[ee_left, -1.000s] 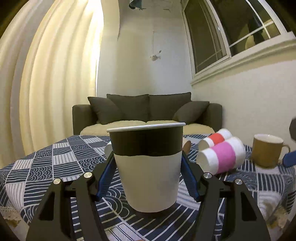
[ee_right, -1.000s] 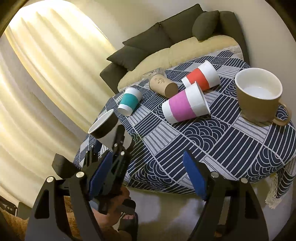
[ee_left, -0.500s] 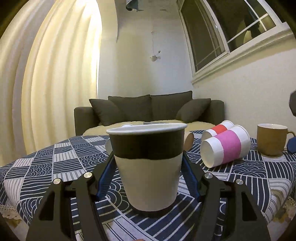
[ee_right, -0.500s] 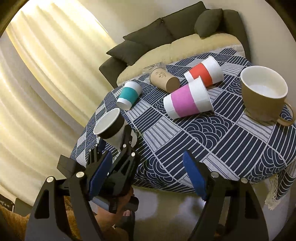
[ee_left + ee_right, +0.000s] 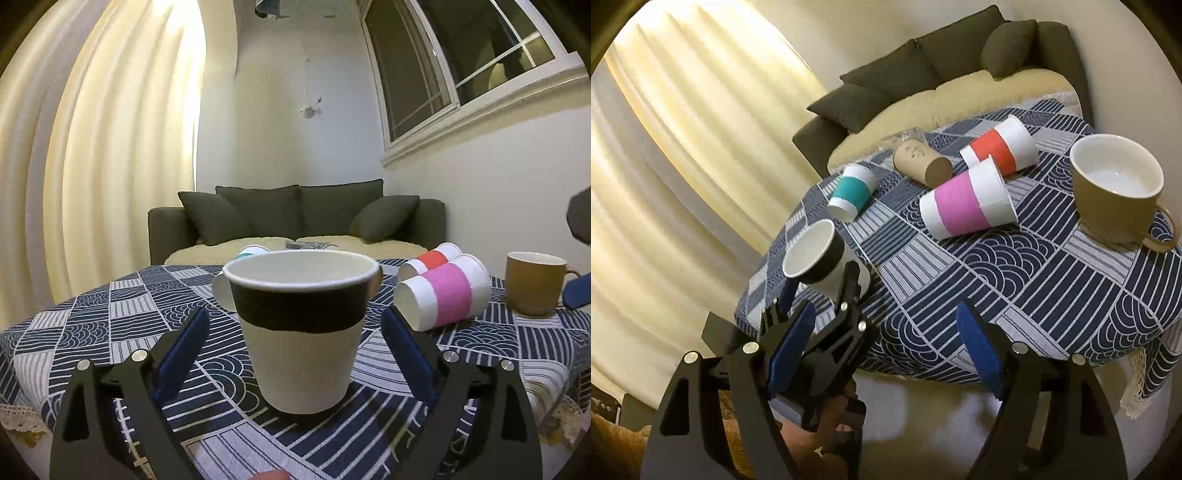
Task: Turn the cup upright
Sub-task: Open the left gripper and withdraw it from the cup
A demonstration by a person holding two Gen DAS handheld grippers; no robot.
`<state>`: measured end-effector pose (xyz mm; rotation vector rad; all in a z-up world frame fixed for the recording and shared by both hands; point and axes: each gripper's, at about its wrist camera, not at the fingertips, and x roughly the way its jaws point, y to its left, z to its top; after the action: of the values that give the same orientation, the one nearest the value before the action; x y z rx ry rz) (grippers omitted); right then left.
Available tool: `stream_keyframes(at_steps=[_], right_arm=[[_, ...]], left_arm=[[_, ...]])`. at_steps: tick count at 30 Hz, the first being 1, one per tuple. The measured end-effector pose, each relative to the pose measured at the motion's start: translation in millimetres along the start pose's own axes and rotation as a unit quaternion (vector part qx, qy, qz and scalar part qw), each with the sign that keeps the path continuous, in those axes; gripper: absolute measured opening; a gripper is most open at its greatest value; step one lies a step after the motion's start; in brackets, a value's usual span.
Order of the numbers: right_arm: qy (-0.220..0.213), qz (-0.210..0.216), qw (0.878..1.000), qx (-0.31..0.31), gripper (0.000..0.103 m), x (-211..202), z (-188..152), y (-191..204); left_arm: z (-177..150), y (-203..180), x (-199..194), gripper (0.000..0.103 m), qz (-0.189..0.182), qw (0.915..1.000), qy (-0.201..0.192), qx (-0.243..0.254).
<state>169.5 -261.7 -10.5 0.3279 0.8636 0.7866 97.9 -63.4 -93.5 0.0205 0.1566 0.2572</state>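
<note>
A white paper cup with a black band (image 5: 301, 332) stands upright on the patterned tablecloth (image 5: 110, 317) near the table's front left edge. My left gripper (image 5: 295, 354) is open, with a blue pad on each side of the cup and a gap to both. The right wrist view shows the same cup (image 5: 822, 260) with the left gripper (image 5: 816, 299) around its base. My right gripper (image 5: 886, 347) is open and empty, held off the table's near edge above the floor.
A pink-banded cup (image 5: 967, 203), a red-banded cup (image 5: 1001, 149), a brown cup (image 5: 921, 164) and a teal-banded cup (image 5: 851, 192) lie on their sides. An olive mug (image 5: 1115, 188) stands upright at the right. A dark sofa (image 5: 295, 218) is behind the table.
My left gripper's pads have opened away from the black-banded cup, which now stands free on the cloth. The right gripper moved slightly closer to the table.
</note>
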Motion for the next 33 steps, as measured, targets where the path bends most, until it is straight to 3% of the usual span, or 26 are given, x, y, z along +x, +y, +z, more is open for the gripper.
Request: stream_keyframes(at_steps=[5, 7, 12, 16, 18, 27, 33], right_arm=[[-0.038, 0.042, 0.998, 0.006, 0.084, -23.7, 0.3, -2.5], [-0.046, 0.049, 0.998, 0.004, 0.088, -30.9, 0.1, -0.9], [-0.063, 0.061, 0.996, -0.009, 0.097, -48.9, -4.3, 3.7], [-0.073, 0.067, 0.995, -0.025, 0.098, -62.5, -10.0, 9.8], [-0.080, 0.071, 0.994, -0.031, 0.098, -69.9, -13.0, 12.6], [-0.089, 0.056, 0.993, -0.058, 0.098, -83.8, -23.9, 25.4], [-0.087, 0.026, 0.990, -0.108, 0.098, -83.9, -38.5, 51.6]], left_arm=[[12.8, 4.4, -18.2, 0.093, -0.025, 0.9996, 0.011, -0.007], [19.9, 7.8, -28.6, 0.097, -0.027, 0.9995, 0.013, -0.009], [42.0, 12.9, -51.9, 0.097, -0.043, 0.9987, 0.026, 0.002], [59.3, 22.7, -71.7, 0.097, -0.061, 0.9975, 0.035, -0.006], [66.4, 25.3, -77.4, 0.097, -0.082, 0.9947, 0.063, -0.006], [99.0, 49.3, -124.9, 0.097, -0.131, 0.9882, 0.074, -0.028], [117.8, 65.2, -158.3, 0.097, -0.157, 0.9844, 0.080, -0.003]])
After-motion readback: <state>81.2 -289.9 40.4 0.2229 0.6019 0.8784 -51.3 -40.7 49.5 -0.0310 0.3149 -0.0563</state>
